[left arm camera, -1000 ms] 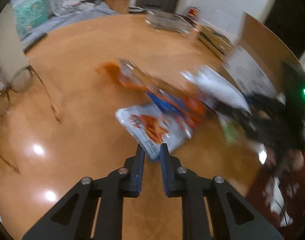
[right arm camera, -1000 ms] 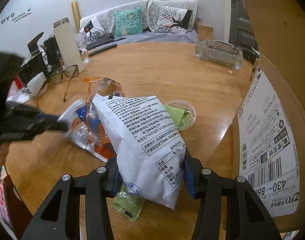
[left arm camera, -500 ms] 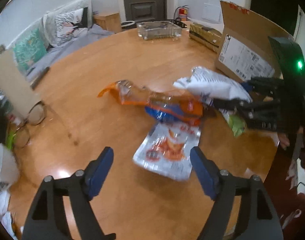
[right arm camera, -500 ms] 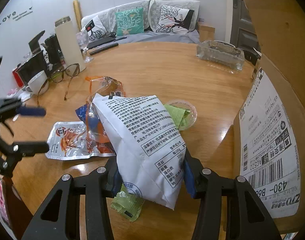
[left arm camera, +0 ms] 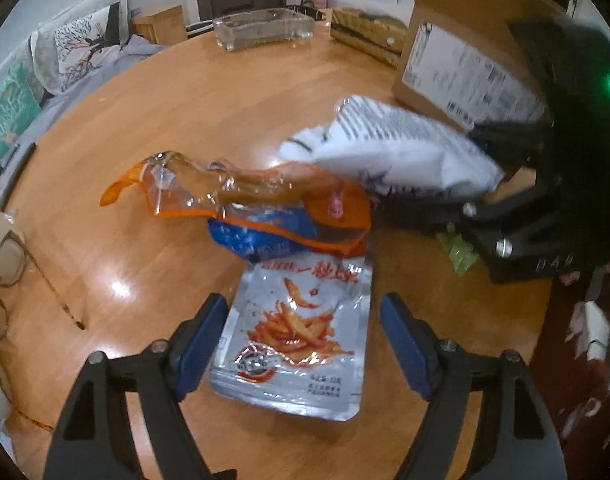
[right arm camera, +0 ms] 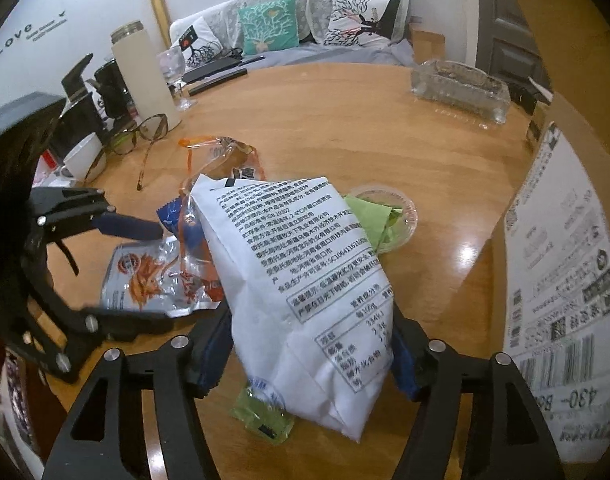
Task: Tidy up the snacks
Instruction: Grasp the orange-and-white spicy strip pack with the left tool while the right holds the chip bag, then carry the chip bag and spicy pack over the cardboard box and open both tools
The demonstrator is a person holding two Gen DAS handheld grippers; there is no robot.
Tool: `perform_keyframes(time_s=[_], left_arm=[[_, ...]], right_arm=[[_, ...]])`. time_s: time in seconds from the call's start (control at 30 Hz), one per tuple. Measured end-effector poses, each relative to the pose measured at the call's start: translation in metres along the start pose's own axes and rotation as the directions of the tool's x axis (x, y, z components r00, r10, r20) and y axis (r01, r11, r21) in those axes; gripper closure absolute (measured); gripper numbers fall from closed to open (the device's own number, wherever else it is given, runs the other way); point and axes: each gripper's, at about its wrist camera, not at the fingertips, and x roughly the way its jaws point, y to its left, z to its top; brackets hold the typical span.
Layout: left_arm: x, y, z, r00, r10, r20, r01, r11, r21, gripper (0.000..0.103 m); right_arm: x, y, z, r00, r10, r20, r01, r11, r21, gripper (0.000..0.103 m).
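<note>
Left gripper hangs over the wooden table with its jaws spread wide, the silver snack pouch lying flat between them, untouched. Right gripper has its jaws opening, the white bag still between its blue pads, resting on a green packet. An orange bag and a blue packet lie beside it, near the cardboard box.

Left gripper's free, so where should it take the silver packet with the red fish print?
Probably the silver packet's near bottom edge, approached from the left gripper's side: it lies flat, that end is bare, and the orange bag overlaps its far end.
</note>
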Motion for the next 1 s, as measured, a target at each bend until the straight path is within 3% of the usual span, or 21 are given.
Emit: perform_keyframes(time_s=[0.07,0.17,0.33,0.63,0.77,0.87,1.0], left_arm=[[0.000,-0.005,-0.003,1.000,0.006,0.013,-0.006,1.000,0.001,0.027],[-0.001,-0.008,-0.004,0.999,0.019,0.035,-0.018,1.000,-0.019,0.037],[-0.005,-0.008,-0.014,0.999,0.040,0.037,-0.039,0.998,-0.039,0.038],[-0.039,0.000,-0.054,0.993,0.112,0.042,-0.107,0.988,-0.109,0.038],[-0.048,0.007,-0.068,0.989,0.145,0.038,-0.139,0.980,-0.144,0.038],[-0.047,0.013,-0.075,0.987,0.160,0.028,-0.153,0.973,-0.173,0.038],[-0.041,0.017,-0.081,0.985,0.171,0.016,-0.164,0.964,-0.211,0.038]], right_arm=[[0.003,-0.001,0.001,1.000,0.011,-0.001,-0.011,1.000,0.012,0.040],[0.002,-0.003,0.002,1.000,0.015,0.008,-0.015,0.999,0.032,0.057],[-0.003,-0.002,-0.002,0.999,0.020,0.031,-0.022,0.999,0.046,0.064],[-0.032,0.021,-0.011,0.994,0.049,0.100,-0.050,0.999,0.014,0.065],[-0.032,0.025,-0.012,0.996,0.054,0.075,-0.056,0.998,0.024,0.065],[-0.020,0.026,-0.014,0.999,0.033,-0.003,-0.033,0.999,0.012,0.064],[-0.023,0.024,-0.019,1.000,0.008,0.015,-0.009,1.000,0.026,0.060]])
